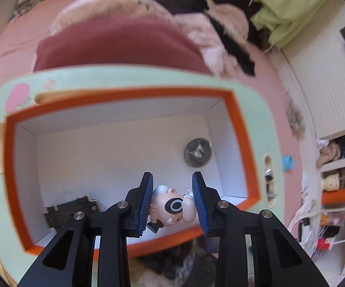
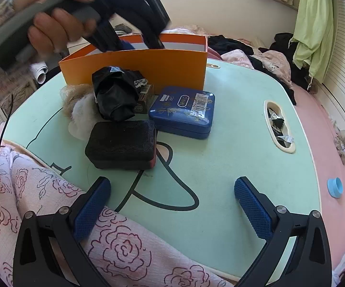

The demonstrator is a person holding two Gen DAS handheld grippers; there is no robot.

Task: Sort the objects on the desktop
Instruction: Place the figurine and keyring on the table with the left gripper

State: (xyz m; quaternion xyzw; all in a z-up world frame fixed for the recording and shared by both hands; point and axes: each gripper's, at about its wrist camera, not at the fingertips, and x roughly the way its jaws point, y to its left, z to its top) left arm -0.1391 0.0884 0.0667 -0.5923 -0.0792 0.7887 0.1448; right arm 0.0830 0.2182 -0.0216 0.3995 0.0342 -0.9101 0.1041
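The left hand-held gripper (image 1: pixel 172 201) hangs over the open orange box (image 1: pixel 234 110), its blue pads pinching a small toy figurine (image 1: pixel 172 206) between them. The figurine lies sideways in the grip, long axis running across from pad to pad, its pale head against the right-hand pad and its grey part against the left-hand one; a round black-and-white eye faces the camera. Beyond the fingertips, on the box's white floor, a clear round container (image 1: pixel 198 152) sits ahead and to the right, and a dark flat object (image 1: pixel 73 211) lies to the left, close to the near wall.

The right hand-held gripper (image 2: pixel 172 205) is spread wide with nothing between its pads, low over the mint-green bench (image 2: pixel 244 167). Ahead of it lie a black case (image 2: pixel 122 141) and, just beyond to the right, a blue tin (image 2: pixel 184 111) with a barcode label; a crumpled black bag (image 2: pixel 115 93) rests against the orange box's outer wall. Well off to the right, a blue bottle cap (image 2: pixel 335 187) sits on the pink bed
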